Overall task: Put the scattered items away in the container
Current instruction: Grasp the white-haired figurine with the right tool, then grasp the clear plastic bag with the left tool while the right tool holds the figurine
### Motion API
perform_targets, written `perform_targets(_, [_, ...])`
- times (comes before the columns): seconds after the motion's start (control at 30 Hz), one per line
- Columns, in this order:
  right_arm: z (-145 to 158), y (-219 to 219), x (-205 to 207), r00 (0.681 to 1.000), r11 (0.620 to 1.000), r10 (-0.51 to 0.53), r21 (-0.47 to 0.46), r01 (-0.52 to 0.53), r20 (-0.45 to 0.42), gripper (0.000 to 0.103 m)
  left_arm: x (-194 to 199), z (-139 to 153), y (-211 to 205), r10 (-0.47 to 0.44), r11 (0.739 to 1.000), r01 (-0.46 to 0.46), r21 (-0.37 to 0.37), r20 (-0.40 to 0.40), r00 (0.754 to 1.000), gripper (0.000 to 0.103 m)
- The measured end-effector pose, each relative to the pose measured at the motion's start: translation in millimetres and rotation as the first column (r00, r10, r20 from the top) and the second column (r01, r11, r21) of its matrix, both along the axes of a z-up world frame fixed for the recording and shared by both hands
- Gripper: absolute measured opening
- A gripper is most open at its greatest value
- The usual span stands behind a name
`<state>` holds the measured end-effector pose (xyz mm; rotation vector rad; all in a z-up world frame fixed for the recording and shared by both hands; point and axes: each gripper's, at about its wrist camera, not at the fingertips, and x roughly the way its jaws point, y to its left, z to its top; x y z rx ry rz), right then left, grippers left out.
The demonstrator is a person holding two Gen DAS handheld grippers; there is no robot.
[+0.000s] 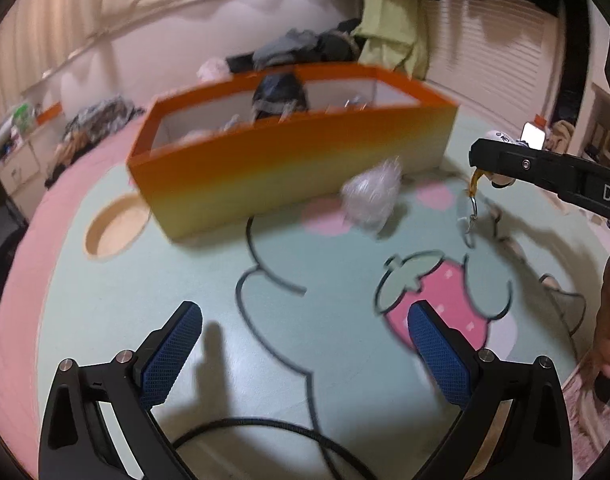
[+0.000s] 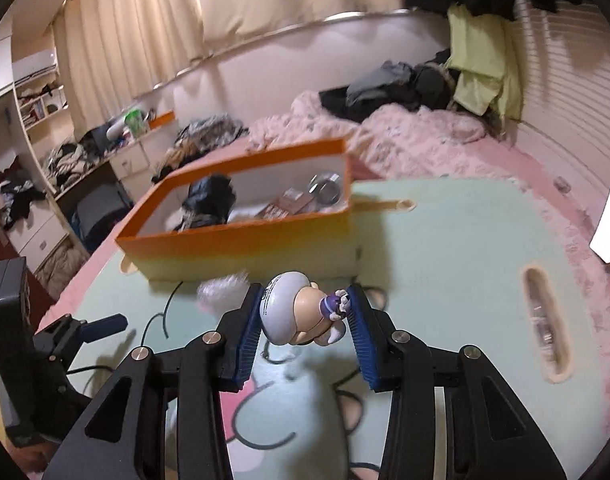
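Note:
An orange and cream box (image 1: 289,168) stands on a pale green mat; it also shows in the right wrist view (image 2: 249,248) with dark cloth and small items inside. My right gripper (image 2: 305,316) is shut on a small toy figure (image 2: 301,312) with a grey cap, held above the mat in front of the box. In the left wrist view the right gripper (image 1: 481,160) shows at the right with a keyring (image 1: 471,204) dangling under it. A crumpled clear plastic wrapper (image 1: 371,196) lies by the box's front wall. My left gripper (image 1: 305,320) is open and empty above the mat.
The mat (image 2: 457,248) lies on a pink bed. Piles of clothes (image 2: 405,84) sit at the back. A white phone (image 2: 609,228) lies at the right. A cable (image 1: 265,428) runs below the left gripper. Shelves and drawers (image 2: 45,152) stand at the left.

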<state>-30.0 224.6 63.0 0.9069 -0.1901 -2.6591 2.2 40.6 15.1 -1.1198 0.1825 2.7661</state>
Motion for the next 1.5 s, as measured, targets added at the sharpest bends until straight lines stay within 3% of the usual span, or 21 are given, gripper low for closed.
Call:
perform_targets(0.2, [22.6, 11.7, 5.6, 0.998, 0.999, -0.03, -0.014, 0.029, -0.057, 0.043, -28.0, 20.0, 20.1, -0.016, 0.999, 0.016, 0.032, 0.017, 1.0, 0.103])
perform_targets(0.33, [20.7, 18.3, 1.4, 0.999, 0.998, -0.024, -0.053, 0.022, -0.034, 0.043, -50.2, 17.6, 33.6, -0.018, 0.999, 0.016, 0.036, 0.051, 0.999, 0.101])
perform_targets(0.4, [18.5, 19.4, 1.2, 0.999, 0.998, -0.026, -0.05, 0.025, -0.028, 0.043, -58.9, 12.6, 39.9, -0.023, 0.999, 0.022, 0.024, 0.068, 0.997, 0.09])
perform_targets(0.43, [17.5, 19.4, 0.6, 0.999, 0.998, -0.027, -0.05, 0.025, -0.025, 0.043, -62.9, 9.2, 41.5, -0.024, 1.0, 0.022, 0.022, 0.077, 0.997, 0.07])
perform_targets(0.47, [16.0, 19.9, 1.0, 0.999, 0.998, -0.025, -0.054, 0.024, -0.021, 0.043, -66.9, 4.6, 42.8, -0.018, 1.0, 0.017, 0.015, 0.091, 0.996, 0.043])
perform_targets(0.5, [14.4, 20.2, 1.2, 1.0, 0.998, -0.022, -0.061, 0.021, -0.016, 0.043, -68.6, -0.2, 43.4, -0.013, 1.0, 0.012, 0.004, 0.105, 0.994, 0.031])
perform_targets(0.57, [12.6, 20.5, 3.0, 1.0, 0.998, -0.021, -0.066, 0.02, -0.011, 0.043, -64.3, -1.7, 45.2, -0.018, 1.0, 0.019, -0.015, 0.069, 0.997, 0.028])
perform_targets(0.8, [5.2, 1.0, 14.6, 0.999, 0.997, 0.04, -0.059, -0.039, 0.005, 0.043, -14.1, 15.9, 16.4, -0.001, 0.992, 0.0, 0.128, 0.01, 1.0, 0.028])
perform_targets(0.97, [-11.1, -34.6, 22.6, 0.993, 0.994, 0.109, -0.002, -0.109, 0.043, 0.043, 17.9, 16.0, -5.8, 0.084, 0.991, -0.083, 0.101, -0.013, 0.996, 0.028])
perform_targets(1.17, [-19.9, -58.4, 31.7, 0.991, 0.986, 0.127, 0.106, -0.132, 0.053, 0.043, 13.8, 6.6, -15.5, 0.114, 0.986, -0.113, 0.126, 0.006, 0.994, 0.028])
perform_targets(1.5, [-21.1, -58.5, 32.5, 0.99, 0.983, 0.131, 0.119, -0.136, 0.049, 0.043, 13.8, 4.9, -11.1, 0.102, 0.988, -0.102, 0.12, 0.004, 0.995, 0.028])
